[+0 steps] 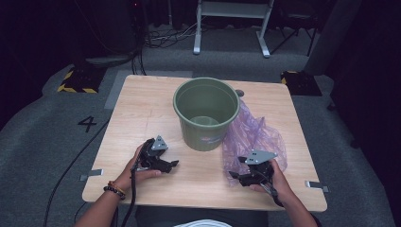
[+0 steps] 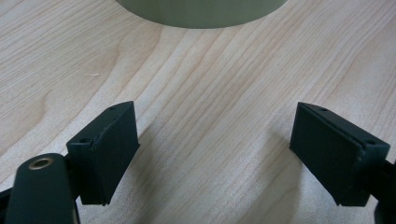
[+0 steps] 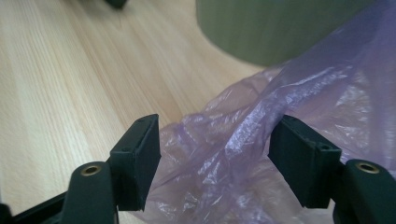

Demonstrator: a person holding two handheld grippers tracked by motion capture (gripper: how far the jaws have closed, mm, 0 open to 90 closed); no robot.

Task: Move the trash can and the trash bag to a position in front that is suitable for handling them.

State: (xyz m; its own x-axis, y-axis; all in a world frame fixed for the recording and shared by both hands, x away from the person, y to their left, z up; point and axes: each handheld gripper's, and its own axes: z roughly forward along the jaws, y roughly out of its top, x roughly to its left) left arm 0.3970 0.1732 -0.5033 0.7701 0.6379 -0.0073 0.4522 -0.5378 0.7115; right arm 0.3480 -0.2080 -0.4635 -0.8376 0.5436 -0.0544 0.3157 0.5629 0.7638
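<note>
A green plastic bucket (image 1: 205, 113) stands upright on the wooden table (image 1: 142, 109), empty as far as I can see. A crumpled, translucent purple bag (image 1: 255, 137) lies against its right side. My left gripper (image 1: 172, 165) rests low at the front left, pointing at the bucket's base (image 2: 201, 11). Its jaws are open (image 2: 215, 144) with only bare wood between them. My right gripper (image 1: 235, 176) is at the bag's front edge. It is open (image 3: 215, 158), with folds of the bag (image 3: 280, 107) lying loose between the pads and the bucket wall (image 3: 261, 28) behind.
A small dark round spot (image 1: 239, 92) sits at the table's far edge beside the bucket. Cables (image 1: 71, 165) trail across the grey floor on the left. Yellow-and-black bases (image 1: 75, 82) flank the table, and a white frame (image 1: 231, 19) stands behind it.
</note>
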